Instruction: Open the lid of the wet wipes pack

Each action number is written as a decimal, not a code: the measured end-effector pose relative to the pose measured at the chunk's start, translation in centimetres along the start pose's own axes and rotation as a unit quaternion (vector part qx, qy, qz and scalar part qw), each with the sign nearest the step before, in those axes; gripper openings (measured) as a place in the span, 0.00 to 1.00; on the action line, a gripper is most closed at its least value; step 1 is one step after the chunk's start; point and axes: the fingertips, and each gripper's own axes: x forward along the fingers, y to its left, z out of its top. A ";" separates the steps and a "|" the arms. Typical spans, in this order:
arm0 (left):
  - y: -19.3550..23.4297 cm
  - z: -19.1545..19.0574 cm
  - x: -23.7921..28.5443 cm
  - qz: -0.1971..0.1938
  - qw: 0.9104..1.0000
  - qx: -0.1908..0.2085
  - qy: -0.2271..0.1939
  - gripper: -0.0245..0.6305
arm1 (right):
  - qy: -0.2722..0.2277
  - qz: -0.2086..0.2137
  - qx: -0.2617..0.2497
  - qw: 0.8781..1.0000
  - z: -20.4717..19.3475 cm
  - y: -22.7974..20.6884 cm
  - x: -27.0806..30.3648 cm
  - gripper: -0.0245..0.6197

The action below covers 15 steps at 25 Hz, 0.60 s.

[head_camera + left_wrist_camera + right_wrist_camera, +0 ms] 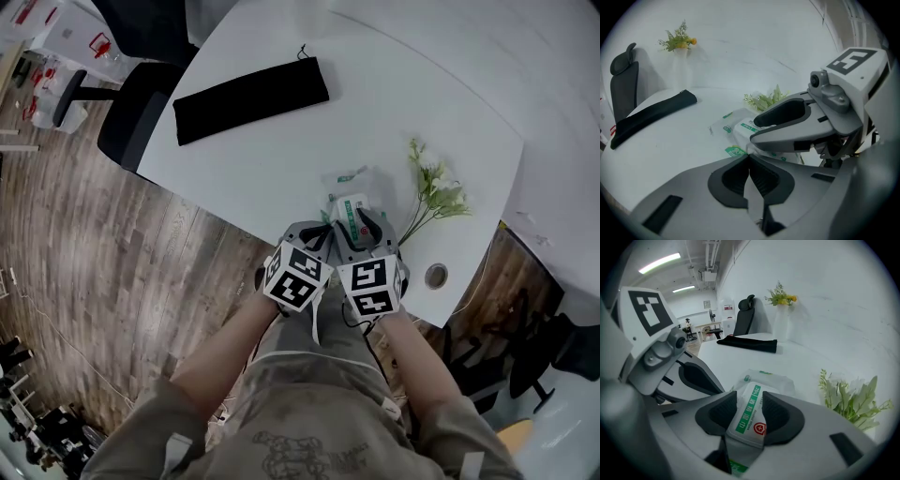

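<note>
Near the lower centre of the head view, by the white table's edge, lies the wet wipes pack. Right gripper's jaws clasp its lid on both sides; left gripper, jaws together and empty, sits at the pack's corner. Best done by pinning the pack with the left, lifting slowly.

Glossy plastic wipes pack, matt table
</note>
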 end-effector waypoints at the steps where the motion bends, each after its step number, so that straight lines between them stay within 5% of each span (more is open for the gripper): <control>1: -0.1 0.0 0.1 -0.002 1.000 -0.002 0.000 0.07 | -0.003 0.006 0.003 1.000 0.3 0.2 -0.2 0.30; 7: -0.2 0.1 0.7 -0.018 1.000 -0.006 0.010 0.06 | -0.037 -0.008 0.006 0.999 2.1 -0.4 -2.4 0.14; 15: -0.1 -0.2 0.6 -0.010 1.000 -0.013 0.014 0.06 | -0.046 -0.055 0.039 0.997 1.9 -6.5 -5.0 0.12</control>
